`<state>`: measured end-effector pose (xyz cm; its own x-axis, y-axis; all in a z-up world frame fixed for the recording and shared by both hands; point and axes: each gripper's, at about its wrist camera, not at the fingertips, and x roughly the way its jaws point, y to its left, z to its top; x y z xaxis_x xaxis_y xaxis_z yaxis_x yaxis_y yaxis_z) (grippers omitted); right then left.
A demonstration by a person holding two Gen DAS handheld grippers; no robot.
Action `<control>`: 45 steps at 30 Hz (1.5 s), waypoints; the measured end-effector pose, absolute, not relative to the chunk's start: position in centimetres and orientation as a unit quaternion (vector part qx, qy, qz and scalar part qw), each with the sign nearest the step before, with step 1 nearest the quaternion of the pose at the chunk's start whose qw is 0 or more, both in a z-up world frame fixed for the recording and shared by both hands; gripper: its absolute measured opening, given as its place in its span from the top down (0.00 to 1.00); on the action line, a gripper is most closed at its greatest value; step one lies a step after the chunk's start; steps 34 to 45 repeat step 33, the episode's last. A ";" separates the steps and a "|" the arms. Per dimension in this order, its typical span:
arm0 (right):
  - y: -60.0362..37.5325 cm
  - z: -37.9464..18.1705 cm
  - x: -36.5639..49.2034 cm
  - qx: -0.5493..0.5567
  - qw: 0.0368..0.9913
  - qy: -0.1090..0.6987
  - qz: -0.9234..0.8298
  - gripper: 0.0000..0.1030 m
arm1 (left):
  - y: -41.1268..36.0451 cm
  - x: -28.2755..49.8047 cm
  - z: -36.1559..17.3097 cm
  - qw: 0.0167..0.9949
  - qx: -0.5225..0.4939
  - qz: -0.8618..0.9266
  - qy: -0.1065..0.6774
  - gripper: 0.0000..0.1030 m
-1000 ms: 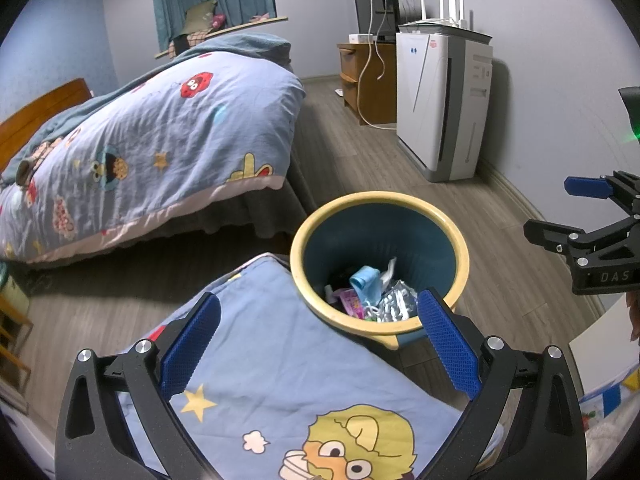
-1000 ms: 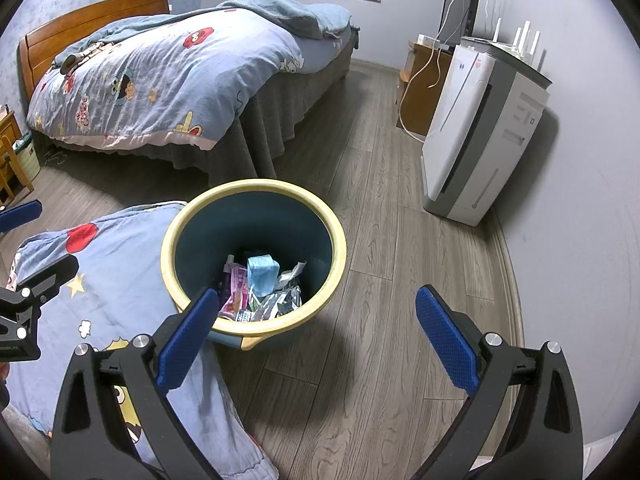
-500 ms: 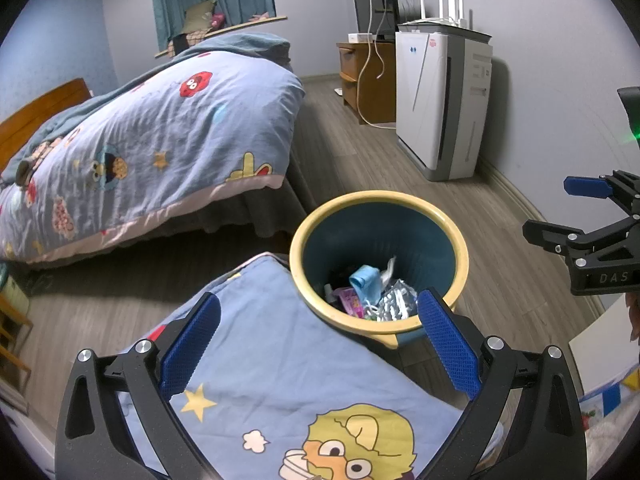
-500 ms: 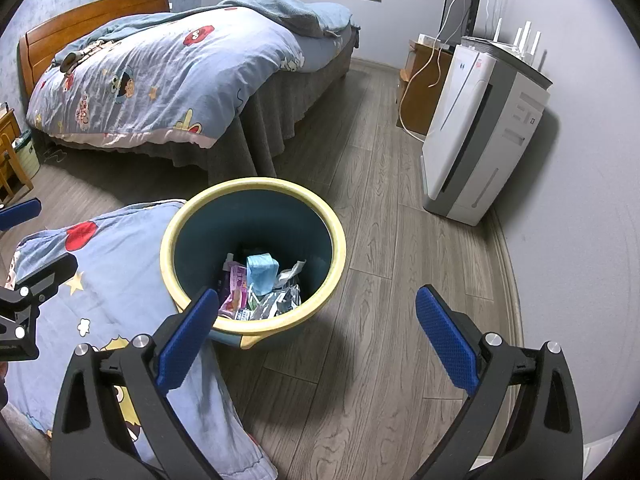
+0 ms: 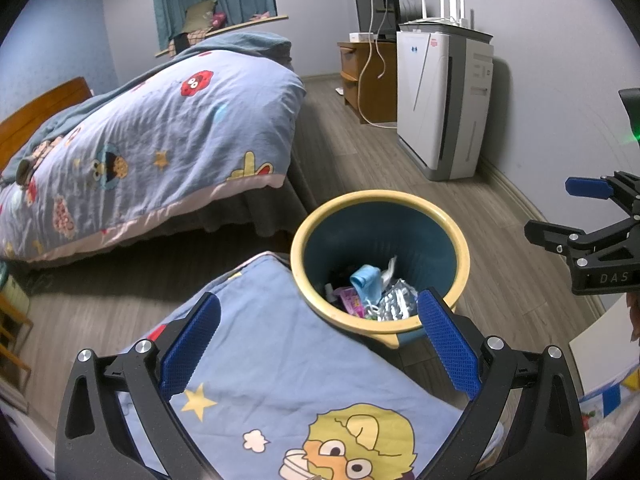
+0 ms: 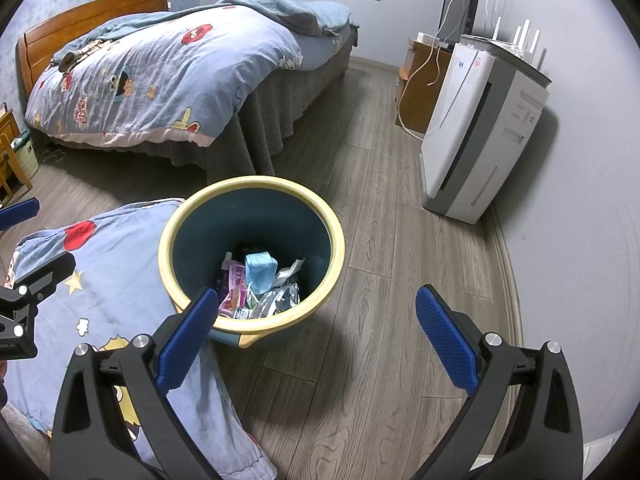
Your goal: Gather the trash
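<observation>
A teal trash bin with a yellow rim [image 5: 460, 240] [image 6: 338, 240] stands on the wood floor. Inside lies trash: a blue wad [image 5: 366, 280] [image 6: 260, 266], a pink wrapper [image 5: 352, 300] [image 6: 236, 286] and silvery wrappers [image 5: 396, 300] [image 6: 280, 300]. My left gripper [image 5: 318, 340] is open and empty, held above a blue cartoon quilt [image 5: 272, 380] just left of the bin. My right gripper [image 6: 318, 336] is open and empty, above the floor at the bin's near right side. The right gripper also shows in the left wrist view [image 5: 592, 216].
A bed with a blue cartoon quilt [image 5: 160, 128] [image 6: 160, 64] stands behind the bin. A white air purifier [image 5: 444, 104] [image 6: 484, 128] stands against the right wall, with a wooden cabinet [image 5: 360, 76] and cables beyond it. Wood floor [image 6: 380, 360] lies right of the bin.
</observation>
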<state>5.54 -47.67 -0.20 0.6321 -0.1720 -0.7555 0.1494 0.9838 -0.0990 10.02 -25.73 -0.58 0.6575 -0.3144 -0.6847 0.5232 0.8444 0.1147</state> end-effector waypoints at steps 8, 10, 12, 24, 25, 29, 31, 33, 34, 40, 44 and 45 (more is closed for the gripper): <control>-47.8 -0.2 5.5 -0.013 0.903 0.420 -0.089 0.06 | -25.6 10.0 -0.6 0.897 0.151 -0.235 0.344 0.05; -47.8 -0.2 5.5 -0.013 0.903 0.419 -0.089 0.06 | -25.5 9.9 -0.8 0.896 0.151 -0.236 0.345 0.05; -47.8 -0.2 5.6 -0.013 0.903 0.420 -0.089 0.06 | -25.5 9.8 -1.1 0.894 0.153 -0.238 0.348 0.05; -48.0 -0.4 5.6 -0.012 0.902 0.422 -0.091 0.06 | -25.7 9.4 -1.2 0.888 0.157 -0.240 0.359 0.05; -48.0 -0.3 5.5 -0.012 0.902 0.422 -0.091 0.06 | -25.7 9.6 -1.1 0.889 0.155 -0.239 0.358 0.05; -48.0 -0.3 5.5 -0.012 0.900 0.426 -0.094 0.06 | -25.6 9.7 -0.9 0.888 0.153 -0.233 0.365 0.05; -48.1 -0.5 5.7 -0.005 0.895 0.435 -0.104 0.06 | -25.3 9.9 -0.7 0.887 0.149 -0.234 0.369 0.05; -48.2 -0.9 6.2 0.005 0.886 0.450 -0.116 0.06 | -24.7 10.0 -0.2 0.888 0.144 -0.233 0.370 0.05; -48.2 -0.9 6.2 0.005 0.886 0.450 -0.116 0.06 | -24.7 10.0 -0.2 0.888 0.144 -0.233 0.370 0.05; -48.2 -0.9 6.2 0.005 0.886 0.450 -0.116 0.06 | -24.7 10.0 -0.2 0.888 0.144 -0.233 0.370 0.05; -48.2 -0.9 6.2 0.005 0.886 0.450 -0.116 0.06 | -24.7 10.0 -0.2 0.888 0.144 -0.233 0.370 0.05; -48.2 -0.9 6.2 0.005 0.886 0.450 -0.116 0.06 | -24.7 10.0 -0.2 0.888 0.144 -0.233 0.370 0.05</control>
